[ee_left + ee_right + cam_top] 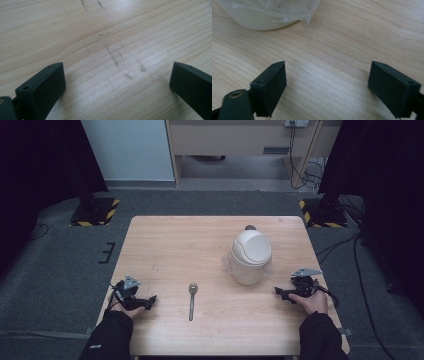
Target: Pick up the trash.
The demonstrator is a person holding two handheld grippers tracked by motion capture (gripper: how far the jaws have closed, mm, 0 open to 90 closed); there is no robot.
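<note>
The wooden surface (pixel 170 245) is the biggest thing here. It is light brown with thin lines in the wood, and it has a few small dark scuff marks.

Next is a small white bin with a round swing lid (pixel 250 256). It stands upright on the right half of the surface, a bit past the middle. A clear plastic bag lines it and sticks out around its lower part. In the right gripper view, the bottom of the bin (pixel 264 15) sits at the top left, ahead of the jaws and apart from them.

The left hand-held gripper (pixel 150 301) rests low at the near left edge, held in a hand. Its two black jaws are spread wide with only bare wood between them (pixel 117 82). It holds nothing.

The right hand-held gripper (pixel 278 292) rests at the near right edge, near the bin. Its jaws are spread wide too (pixel 327 80) and hold nothing.

A metal spoon (pixel 192 299) lies flat between the two grippers, with its bowl pointing away from the person. It is closer to the left one, but nothing touches it.
</note>
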